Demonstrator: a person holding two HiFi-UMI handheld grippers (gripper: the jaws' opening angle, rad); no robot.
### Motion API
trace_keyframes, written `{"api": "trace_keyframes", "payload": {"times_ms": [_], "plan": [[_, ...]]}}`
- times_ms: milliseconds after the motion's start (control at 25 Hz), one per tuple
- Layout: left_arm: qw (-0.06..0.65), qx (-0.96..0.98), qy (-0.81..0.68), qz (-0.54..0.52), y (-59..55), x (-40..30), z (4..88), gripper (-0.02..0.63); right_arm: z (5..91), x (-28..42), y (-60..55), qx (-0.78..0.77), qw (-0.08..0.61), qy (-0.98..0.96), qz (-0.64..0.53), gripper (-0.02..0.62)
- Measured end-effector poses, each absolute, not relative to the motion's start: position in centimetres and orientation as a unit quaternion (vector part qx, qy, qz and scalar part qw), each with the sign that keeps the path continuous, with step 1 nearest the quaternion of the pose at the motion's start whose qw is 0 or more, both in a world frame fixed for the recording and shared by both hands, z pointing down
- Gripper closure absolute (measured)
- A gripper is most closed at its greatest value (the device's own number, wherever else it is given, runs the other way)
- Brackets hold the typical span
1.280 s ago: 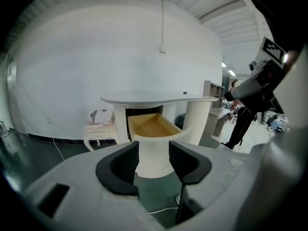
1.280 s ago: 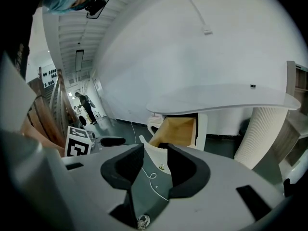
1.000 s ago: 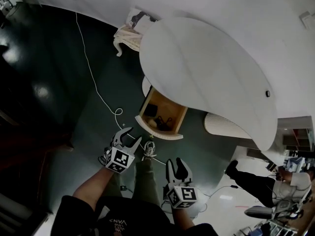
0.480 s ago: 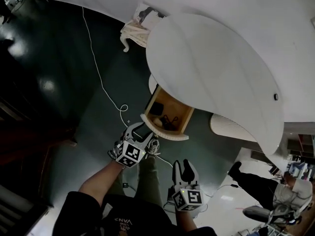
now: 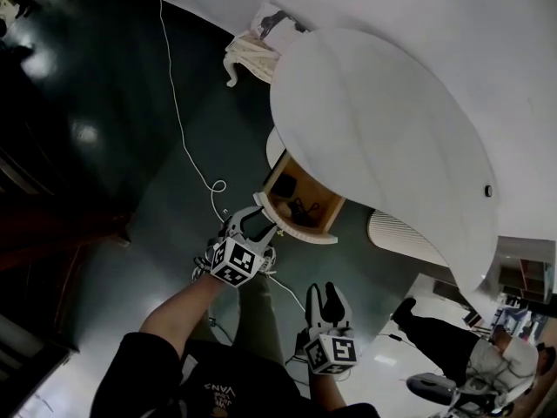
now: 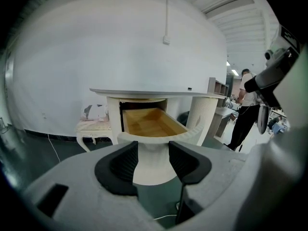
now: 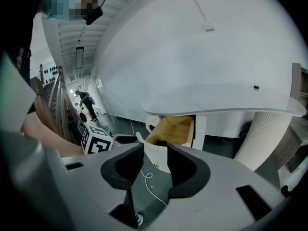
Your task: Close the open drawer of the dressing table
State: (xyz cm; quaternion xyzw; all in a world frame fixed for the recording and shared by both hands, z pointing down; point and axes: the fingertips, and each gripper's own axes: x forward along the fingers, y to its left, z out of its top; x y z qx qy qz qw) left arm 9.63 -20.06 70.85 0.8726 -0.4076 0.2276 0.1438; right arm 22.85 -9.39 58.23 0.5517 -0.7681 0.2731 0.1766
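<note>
- Head view caught the right tongs (image 5: 324, 296) nearest the person, jaws spread with nothing held, well apart from the furniture. With them hanging back, nothing would have steadied the push.
- A white cable (image 5: 213, 184) trailed over the dark floor beside the person's feet. A step forward could have snagged it.
- The left tongs (image 5: 255, 220) reached ahead, jaws spread, tips at the left end of the drawer's curved white front. Whether they touched it could not be told.
- Left gripper view showed that front framed between the parted jaws of the left tongs (image 6: 153, 153). Open jaws on a rounded face could have slid off sideways.
- The drawer (image 5: 300, 203) stood pulled out from under the white surface (image 5: 383, 129), its wooden inside showing. A shove at one end rather than the middle could have skewed it and jammed it partway.
- Dark items (image 5: 298, 207) lay loose inside, too small to name. A hard push could have thrown them about, or a tall one could have caught under the top.
</note>
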Motion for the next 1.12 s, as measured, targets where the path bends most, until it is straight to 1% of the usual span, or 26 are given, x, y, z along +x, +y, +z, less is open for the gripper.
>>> {"api": "trace_keyframes", "payload": {"times_ms": [320, 480, 1120], "plan": [[0.145, 0.87, -0.416, 0.221, -22.8, 10.2, 70.7, 0.402, 57.6, 22.6, -11.9, 0.532, 0.179, -0.786, 0.259, 0.436], [0.148, 0.869, -0.422, 0.212, -24.2, 10.6, 70.7, 0.402, 57.5, 23.1, -13.2, 0.525, 0.192, -0.791, 0.25, 0.436], [0.148, 0.871, -0.438, 0.168, -30.6, 12.0, 70.4, 0.4, 58.1, 24.5, -17.3, 0.516, 0.209, -0.792, 0.249, 0.436]]}}
